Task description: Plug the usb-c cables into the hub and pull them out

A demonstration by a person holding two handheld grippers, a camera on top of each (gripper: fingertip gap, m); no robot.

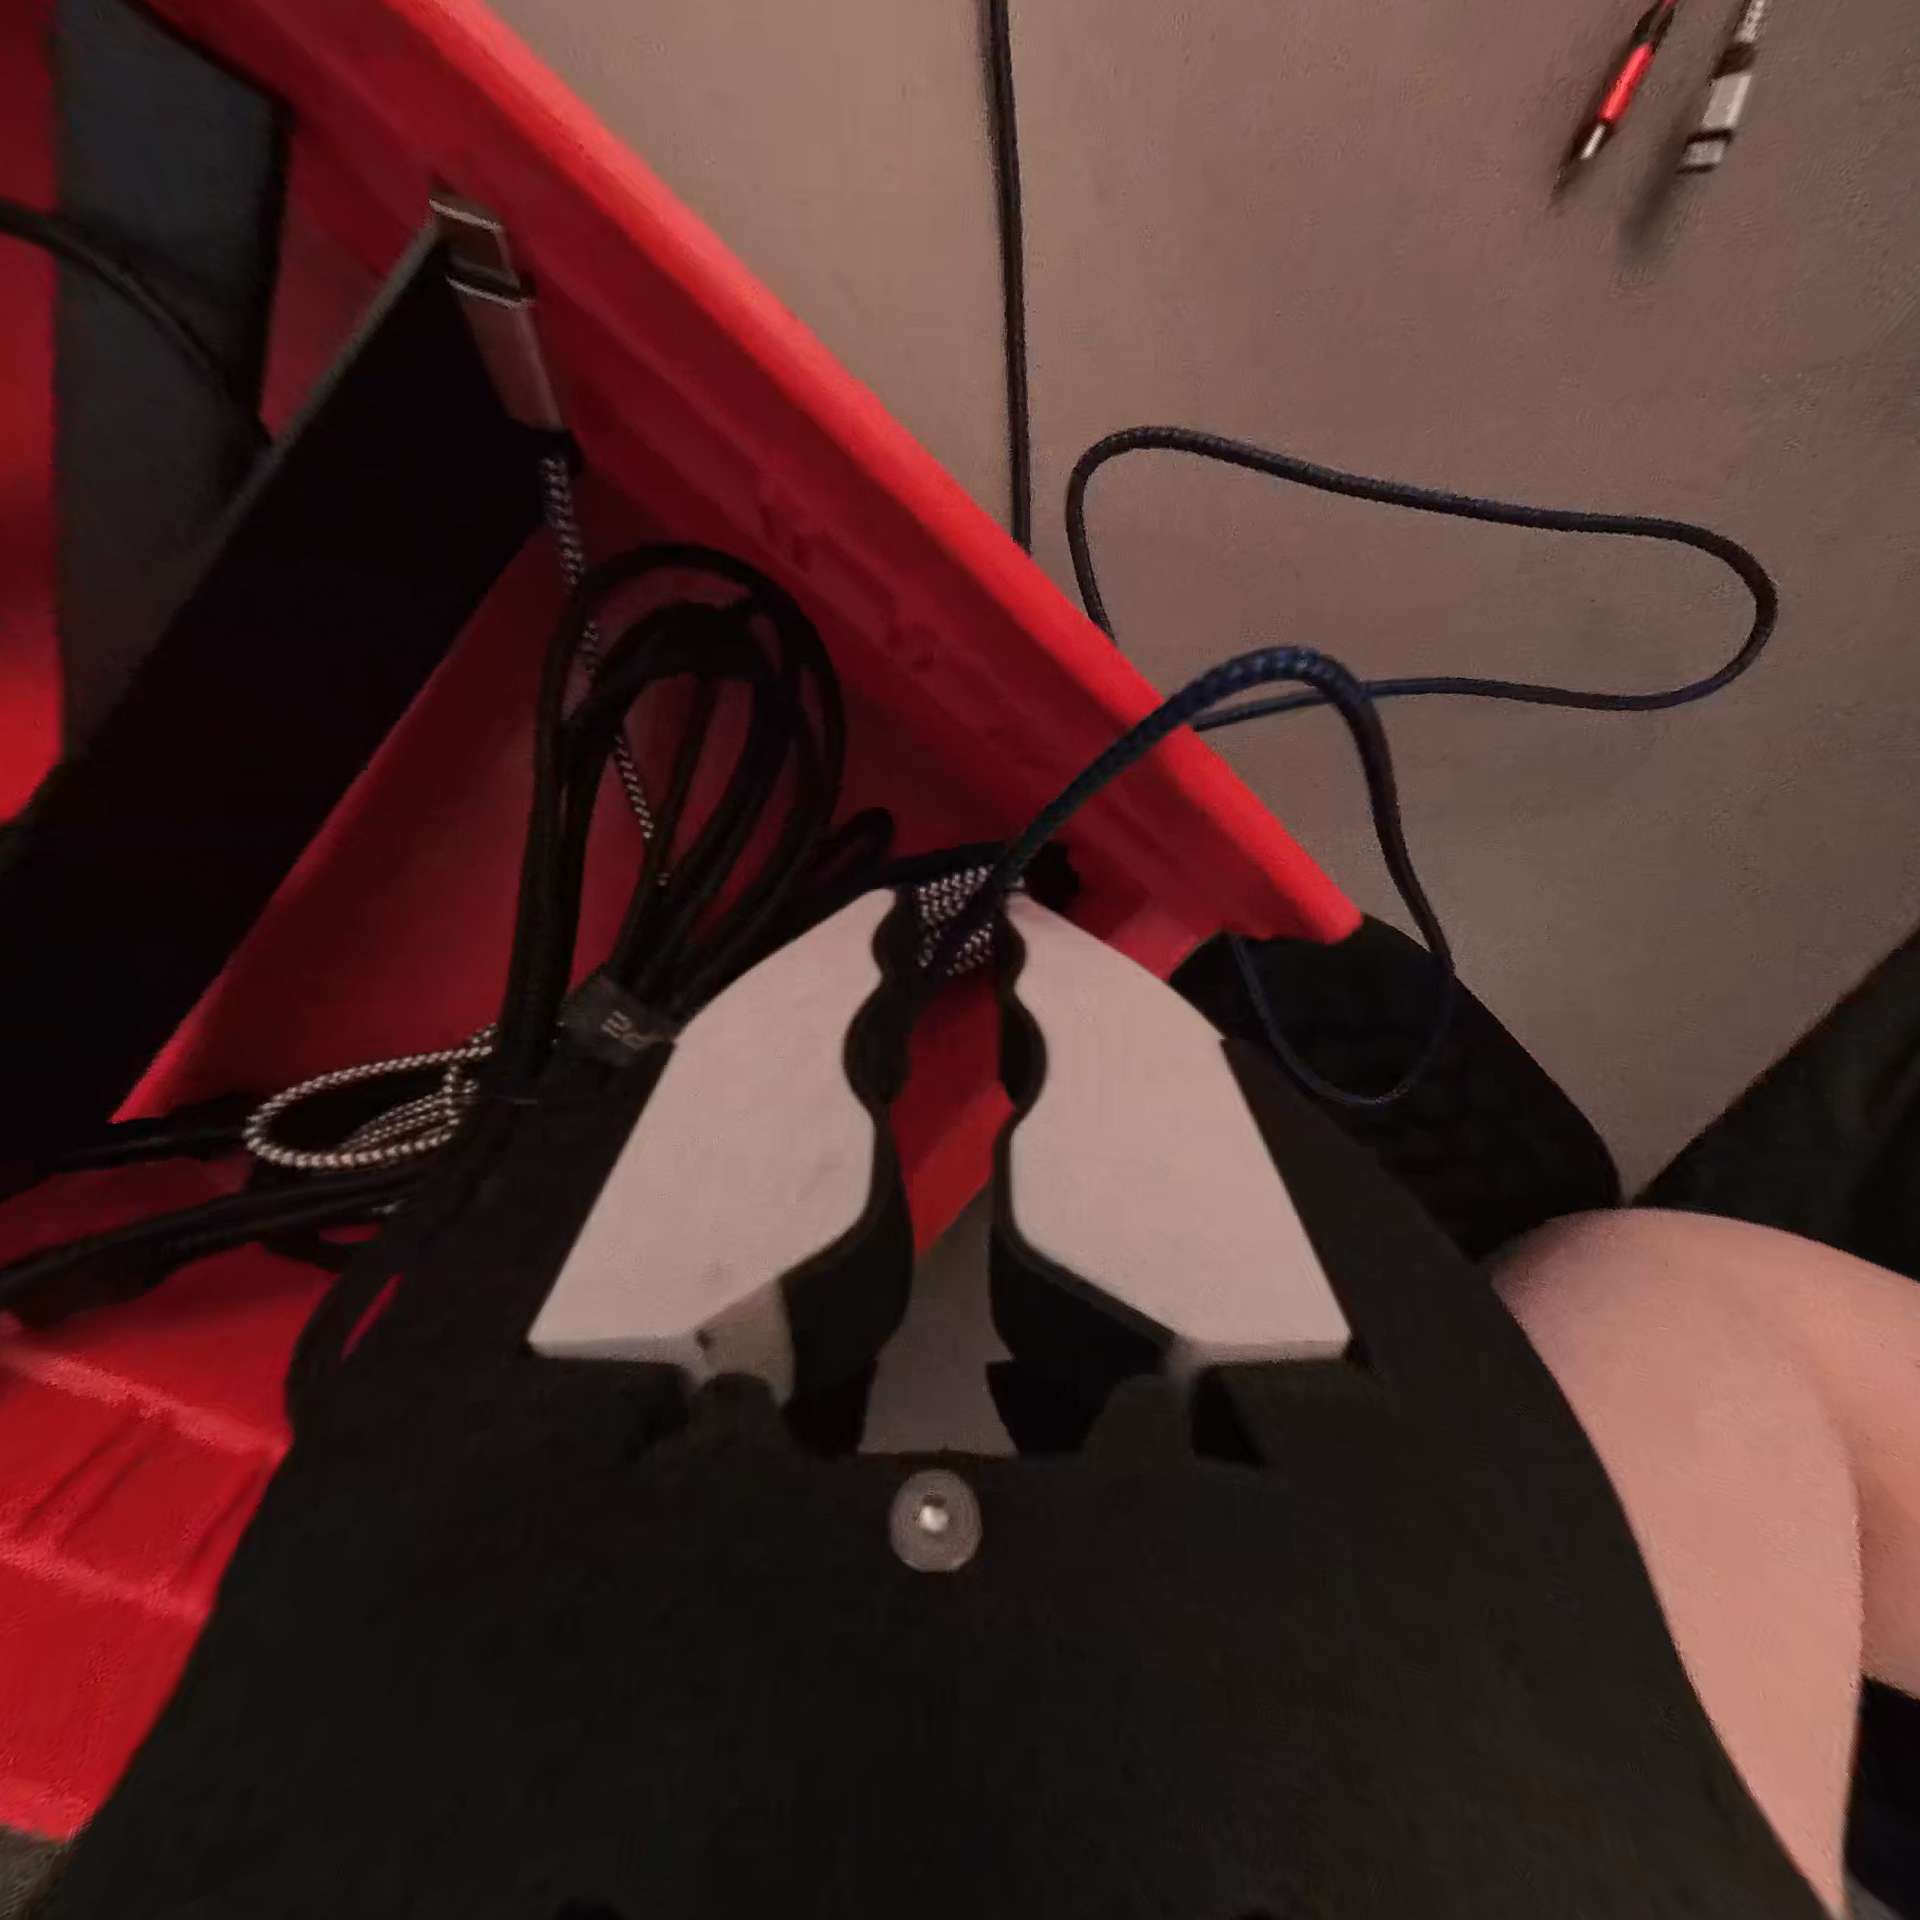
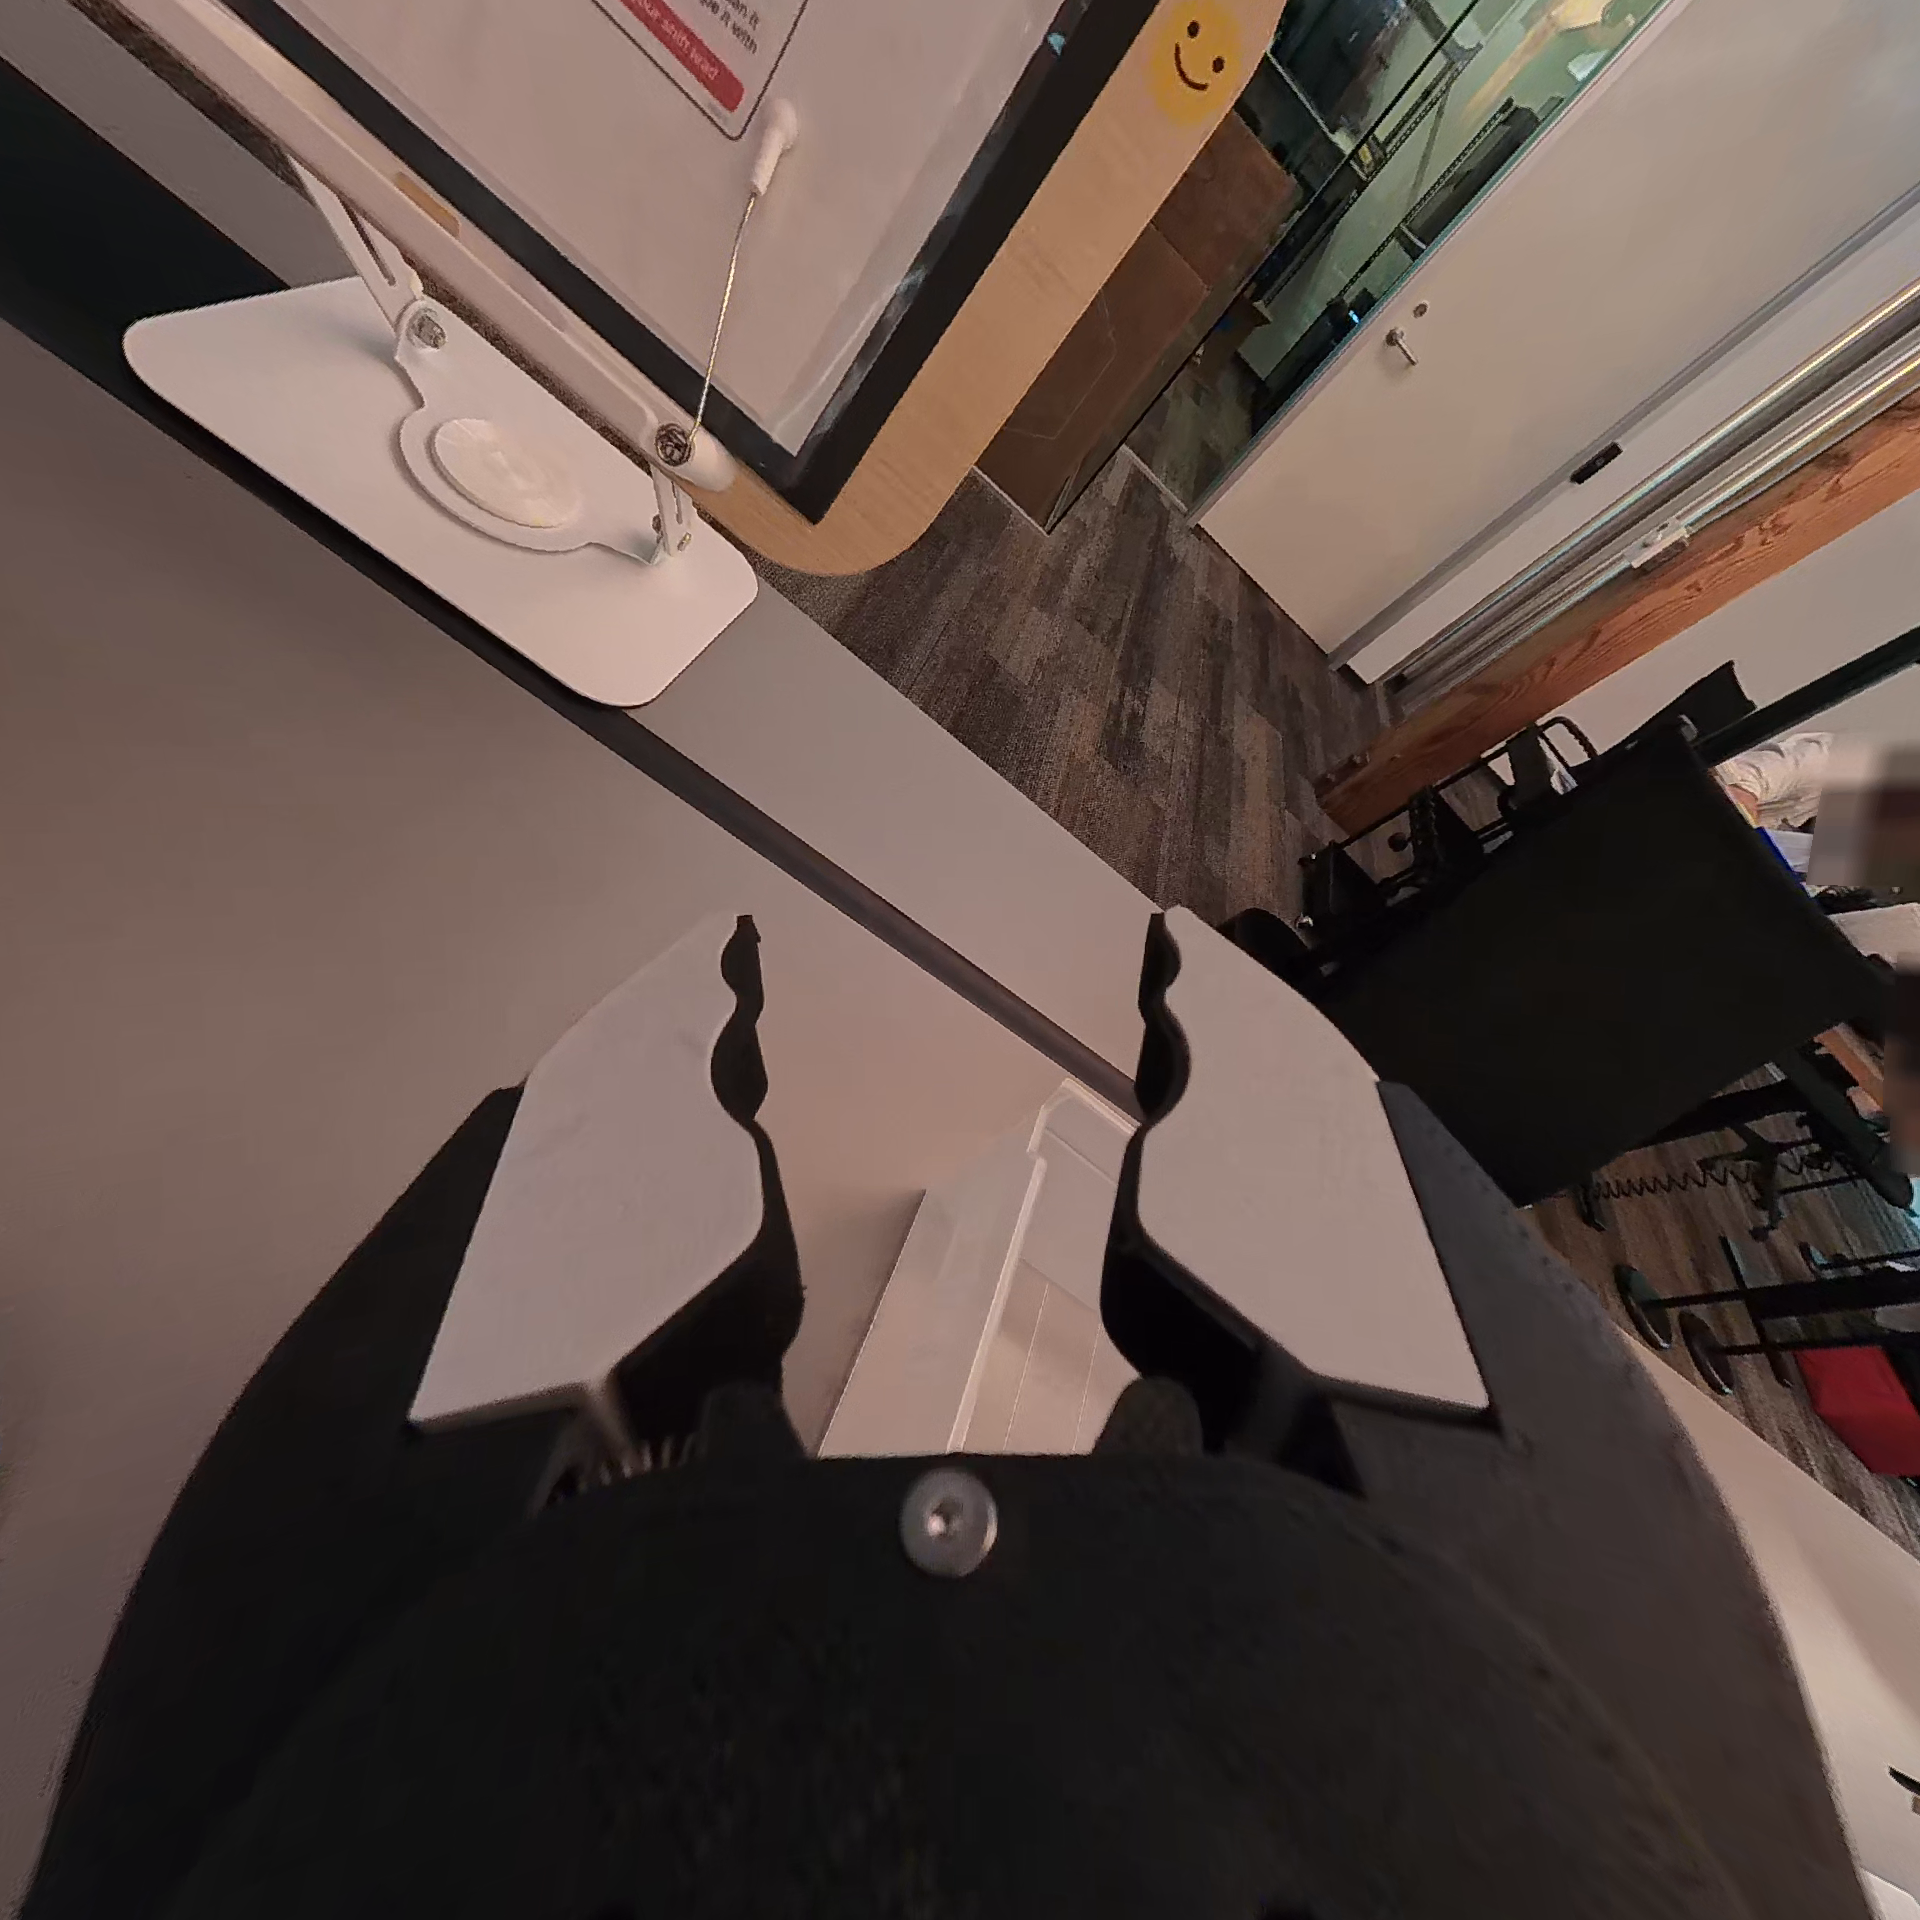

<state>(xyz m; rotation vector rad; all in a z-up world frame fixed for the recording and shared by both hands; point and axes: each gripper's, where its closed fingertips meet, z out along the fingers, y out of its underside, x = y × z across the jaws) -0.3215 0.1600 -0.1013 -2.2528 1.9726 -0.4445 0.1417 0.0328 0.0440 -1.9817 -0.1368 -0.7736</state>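
Note:
In the left wrist view my left gripper is nearly shut at the rim of a red tray. A black-and-white braided cable is pinched between its tips, and a dark blue braided cable runs over them and loops out onto the grey table. A grey USB-C plug sits against a flat black block, apparently the hub, inside the tray. In the right wrist view my right gripper is open and empty above the grey table.
A bundle of black cables lies in the tray. A red plug and a grey plug lie far off on the table. A person's arm is at the right. A white stand and a white box are near the right gripper. Spacing between my two grippers at the tips: around 50 cm. The grey USB-C plug is about 9 cm from my left fingertips and 40 cm from my right.

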